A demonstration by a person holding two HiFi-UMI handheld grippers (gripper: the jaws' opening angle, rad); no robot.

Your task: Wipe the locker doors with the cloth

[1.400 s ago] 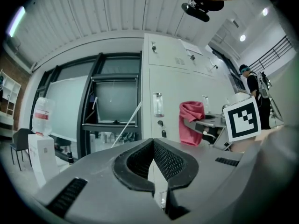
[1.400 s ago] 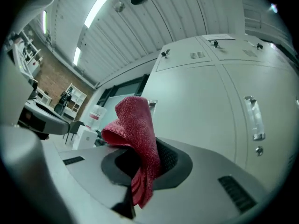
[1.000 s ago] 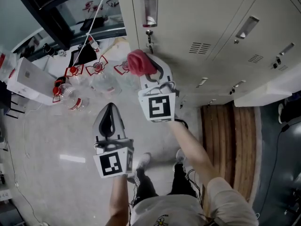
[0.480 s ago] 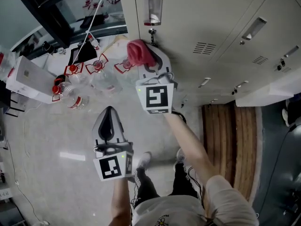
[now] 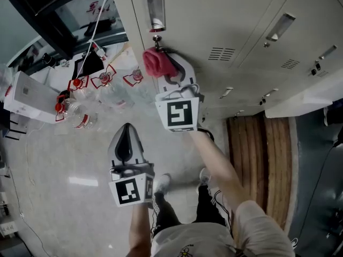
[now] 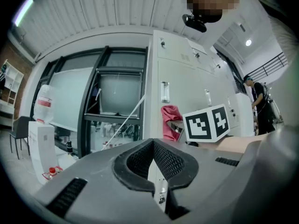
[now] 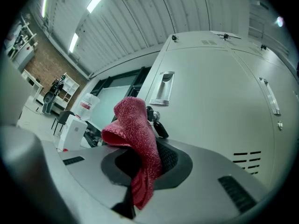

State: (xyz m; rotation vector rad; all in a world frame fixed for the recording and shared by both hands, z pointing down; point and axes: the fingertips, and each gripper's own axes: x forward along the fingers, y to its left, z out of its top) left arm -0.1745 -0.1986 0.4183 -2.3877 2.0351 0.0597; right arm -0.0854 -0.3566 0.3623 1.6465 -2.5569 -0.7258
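The person is holding the right gripper (image 5: 164, 68) up at the grey locker door (image 5: 214, 20), its jaws clenching a pink cloth (image 5: 156, 62) that is bunching out of them just beside the key (image 5: 156, 38) under the recessed handle (image 5: 155, 9). The left gripper (image 5: 125, 133) is hanging lower and well back from the door, jaws pressed together on nothing.

Pale, glossy floor (image 5: 64, 159). Clear plastic bottles (image 5: 75, 111) with red caps lie clustered at its upper left, beside a white box (image 5: 27, 98). Wooden slats (image 5: 262, 159) lie at the right, near the foot of the lockers (image 5: 230, 20).
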